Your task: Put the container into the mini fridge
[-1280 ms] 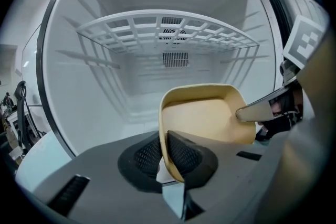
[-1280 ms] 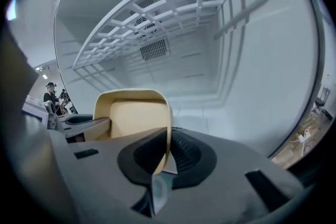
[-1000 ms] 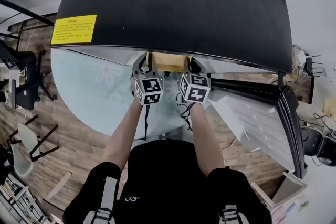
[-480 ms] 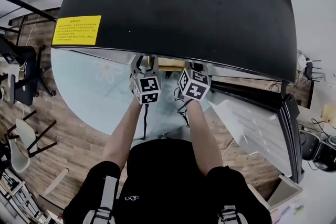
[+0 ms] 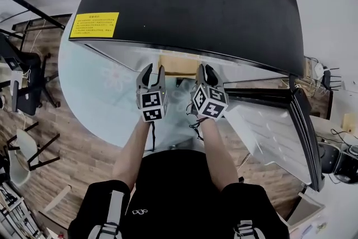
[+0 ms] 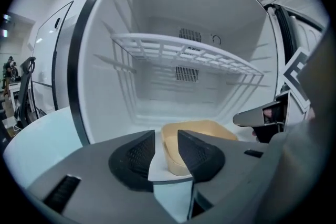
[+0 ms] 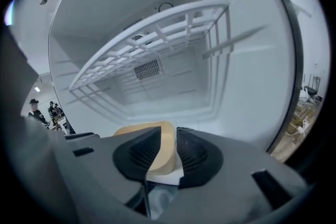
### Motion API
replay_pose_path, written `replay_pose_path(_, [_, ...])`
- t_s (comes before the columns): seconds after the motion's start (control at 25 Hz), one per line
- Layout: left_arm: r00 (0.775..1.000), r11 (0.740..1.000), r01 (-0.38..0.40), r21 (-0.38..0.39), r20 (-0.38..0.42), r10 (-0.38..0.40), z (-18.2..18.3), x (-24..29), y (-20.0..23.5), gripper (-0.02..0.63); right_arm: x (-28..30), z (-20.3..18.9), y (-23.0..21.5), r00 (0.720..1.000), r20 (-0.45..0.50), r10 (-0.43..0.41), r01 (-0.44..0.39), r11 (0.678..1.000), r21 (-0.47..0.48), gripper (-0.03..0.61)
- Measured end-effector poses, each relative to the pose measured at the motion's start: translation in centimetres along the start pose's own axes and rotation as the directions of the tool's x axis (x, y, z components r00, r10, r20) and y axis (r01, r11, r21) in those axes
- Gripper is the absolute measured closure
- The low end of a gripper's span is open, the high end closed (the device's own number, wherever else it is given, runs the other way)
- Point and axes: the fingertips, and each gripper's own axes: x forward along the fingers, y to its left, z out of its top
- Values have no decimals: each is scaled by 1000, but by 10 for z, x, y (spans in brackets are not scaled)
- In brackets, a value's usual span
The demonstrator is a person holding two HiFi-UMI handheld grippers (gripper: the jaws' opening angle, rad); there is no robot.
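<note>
Head view first, and the mini fridge [image 5: 190, 3] is nearly all black lid. It covers the whole cabinet beyond the fingertips. Only a tan sliver of the container [image 5: 178, 66] peeks out under the front edge, right between the two sets of fingers.

The door [image 5: 274, 131] hangs open out past the right gripper [image 5: 204, 71], white liner showing and its far end partly hidden by its own black rim. The pale blue tabletop [image 5: 95, 92] lies below the fingers and spreads out past the left gripper [image 5: 152, 71]. The person's arms [image 5: 131, 145] cover its near part.

The gripper views open things up. A white wire shelf [image 6: 184, 52] runs above the fingers, and the container sits on the white fridge floor beneath it, just at the fingertips. It is tan, shallow and open-topped, with rounded corners and a thin rim. The grey gripper bodies hide its near wall in both views, and most of its bottom is covered too.

Left fingers [image 6: 134, 157]: released, and they have just been easing inward. The container's end wall shows in the gap, close to the right-hand finger, with white between it and the left-hand one.

Right fingers [image 7: 197, 155]: parted as well. A rounded tan corner fills the gap and a thin white line separates it from the right-hand finger. The left-hand finger overlaps the wall, so contact there is hard to read, but it looks let go.

Smallest of all is a yellow sticker [image 5: 94, 25] on the lid, well out past the left fingers. Its print is too fine to read.
</note>
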Motion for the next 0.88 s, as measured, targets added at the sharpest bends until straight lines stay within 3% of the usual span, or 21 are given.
replay_pose_path(0.16, [999,999,17,-48,41,-15,16,-26,-4,481,-18,5,10,999,30,44,-44,999,-13,502])
replay_pose_path(0.32, [996,992,-11,-125,86,22,26,-59,0,563,-40,8,20,995,63,83,-82,996,-19,571])
replay_pose_path(0.76, [992,977,-31,-211,112,56,32,-115,5,565,-89,15,52,978,111,177,-166,981,-101,572])
replay_pose_path(0.88, [992,969,-36,-243,111,65,34,-129,6,614,-101,15,58,975,107,197,-184,976,-119,572])
